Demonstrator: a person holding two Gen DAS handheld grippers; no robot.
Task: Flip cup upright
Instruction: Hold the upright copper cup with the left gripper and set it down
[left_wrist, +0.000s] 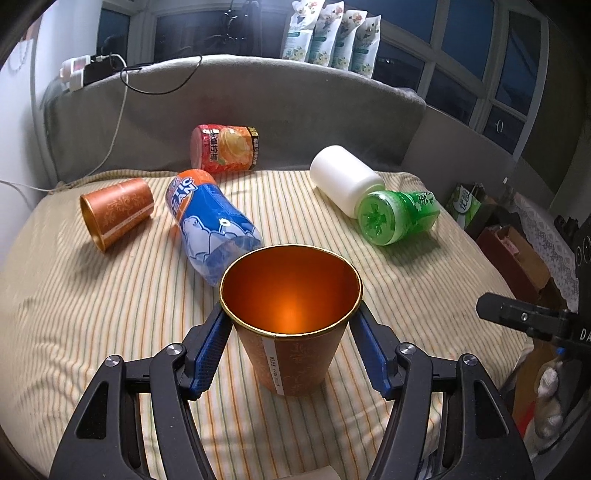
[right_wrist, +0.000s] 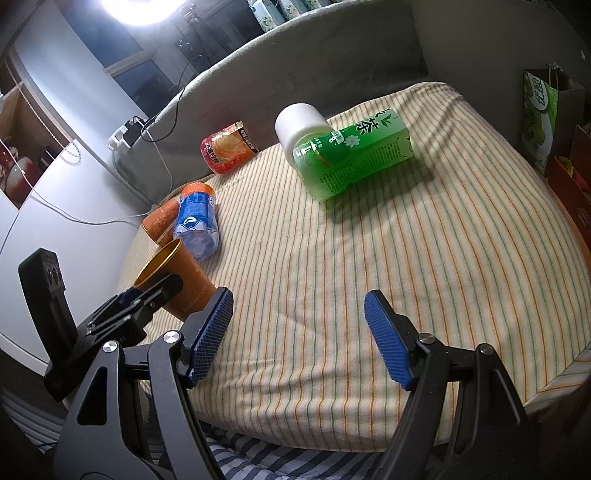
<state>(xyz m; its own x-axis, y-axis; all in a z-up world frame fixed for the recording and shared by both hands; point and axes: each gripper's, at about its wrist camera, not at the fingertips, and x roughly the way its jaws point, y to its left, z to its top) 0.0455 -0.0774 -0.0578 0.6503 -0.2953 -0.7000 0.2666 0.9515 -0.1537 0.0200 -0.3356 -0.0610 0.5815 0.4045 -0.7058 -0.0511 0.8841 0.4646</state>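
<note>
An orange paper cup (left_wrist: 291, 325) with a gold rim stands upright on the striped cloth, mouth up. My left gripper (left_wrist: 291, 354) is around it, one blue pad on each side near the rim, touching or nearly touching. The same cup (right_wrist: 181, 280) shows in the right wrist view, standing between the left gripper's black fingers. A second orange cup (left_wrist: 118, 212) lies on its side at the far left. My right gripper (right_wrist: 299, 332) is open and empty over the cloth, to the right of the upright cup.
A blue-labelled plastic bottle (left_wrist: 210, 221) lies just behind the upright cup. A green tea bottle (left_wrist: 397, 216) and a white jar (left_wrist: 343, 179) lie at the right, an orange-red jar (left_wrist: 225, 149) at the back. A grey headboard (left_wrist: 295, 96) rises behind.
</note>
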